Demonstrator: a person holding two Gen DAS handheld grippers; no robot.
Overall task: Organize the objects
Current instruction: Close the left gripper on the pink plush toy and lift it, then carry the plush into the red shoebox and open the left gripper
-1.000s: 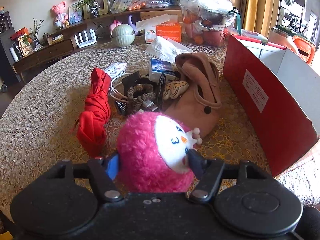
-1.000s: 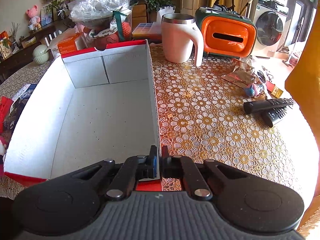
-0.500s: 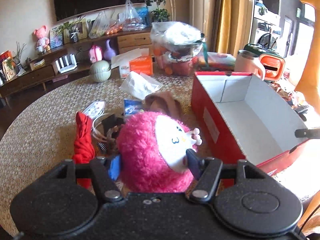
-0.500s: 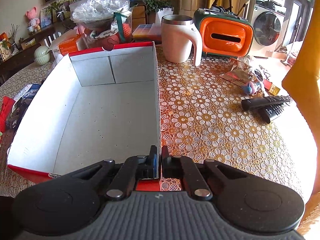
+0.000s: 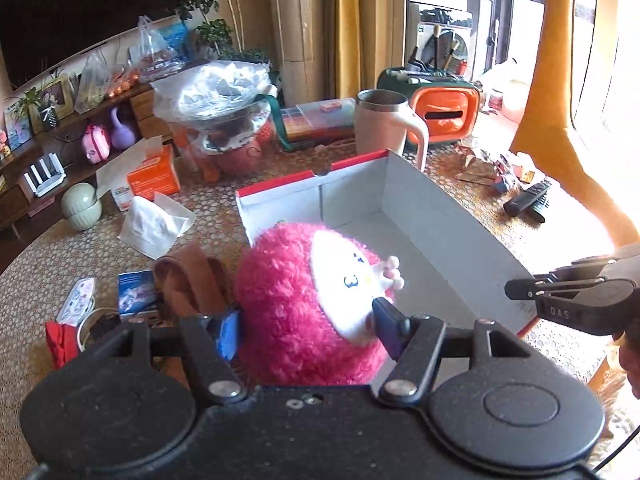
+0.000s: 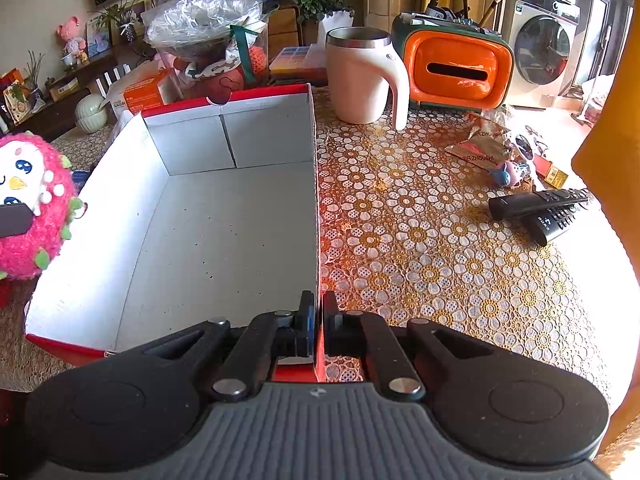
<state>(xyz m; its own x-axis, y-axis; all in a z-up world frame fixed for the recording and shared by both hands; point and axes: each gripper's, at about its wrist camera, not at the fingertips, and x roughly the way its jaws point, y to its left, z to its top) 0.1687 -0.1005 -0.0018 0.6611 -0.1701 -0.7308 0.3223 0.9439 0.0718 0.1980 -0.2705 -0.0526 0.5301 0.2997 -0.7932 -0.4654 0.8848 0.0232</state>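
Observation:
My left gripper [image 5: 308,330] is shut on a fluffy pink plush toy [image 5: 304,304] with a white face, held in the air over the near left edge of the red box [image 5: 432,216]. The same plush toy [image 6: 34,204] shows at the left rim of the right wrist view, beside the box's left wall. The red box [image 6: 216,216] has a white inside with nothing in it. My right gripper [image 6: 316,320] is shut on the box's right wall near its front corner. In the left wrist view the right gripper [image 5: 520,290] shows at the right edge.
Left of the box lie a brown bag [image 5: 188,284], a red umbrella [image 5: 60,340], cables and cards. Behind it stand a cream mug [image 6: 360,76], an orange tissue holder [image 6: 456,68] and a wrapped basket [image 5: 224,120]. Two remotes [image 6: 540,208] lie at the right.
My left gripper has risen and swung right with the plush toy, from above the clutter to the box's edge. The right gripper has kept its grip on the box wall.

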